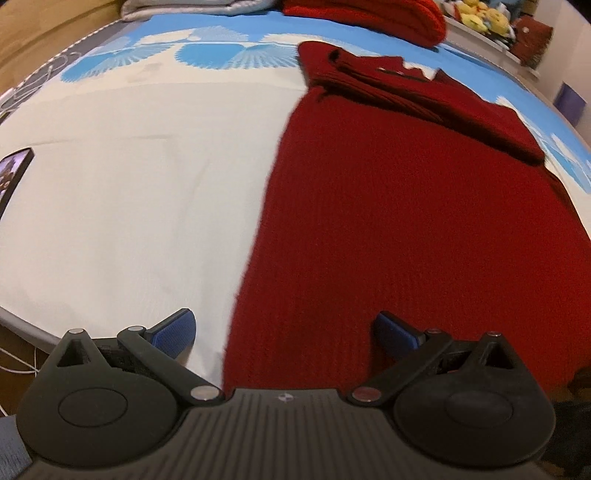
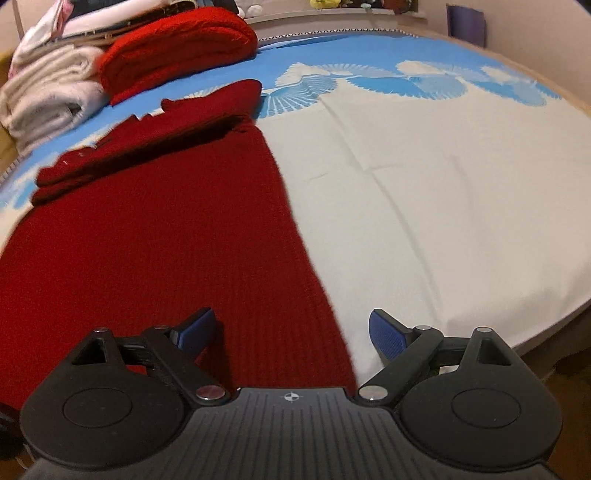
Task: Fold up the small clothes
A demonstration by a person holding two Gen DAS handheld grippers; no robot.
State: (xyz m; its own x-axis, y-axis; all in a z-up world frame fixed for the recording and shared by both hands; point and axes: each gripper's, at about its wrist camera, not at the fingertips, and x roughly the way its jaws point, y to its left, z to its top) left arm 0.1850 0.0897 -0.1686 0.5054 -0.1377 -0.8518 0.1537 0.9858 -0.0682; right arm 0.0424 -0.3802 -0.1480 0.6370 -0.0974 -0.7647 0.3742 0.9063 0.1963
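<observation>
A dark red knit sweater (image 1: 406, 206) lies flat on the bed, its sleeves folded across the upper part. My left gripper (image 1: 284, 332) hangs open over the sweater's left side edge near the hem, one blue pad above the sheet and the other above the knit. In the right wrist view the same sweater (image 2: 147, 240) fills the left half. Over its right side edge my right gripper (image 2: 291, 330) stands open, left pad above the knit and right pad above the sheet. Nothing is between either pair of pads.
The bed sheet (image 1: 129, 184) is white with a blue shell-patterned band at the far end. A folded bright red knit (image 2: 177, 48) and folded white clothes (image 2: 48, 96) sit at the back. A phone (image 1: 13, 173) lies at the left edge. Plush toys (image 1: 480, 16) line a shelf.
</observation>
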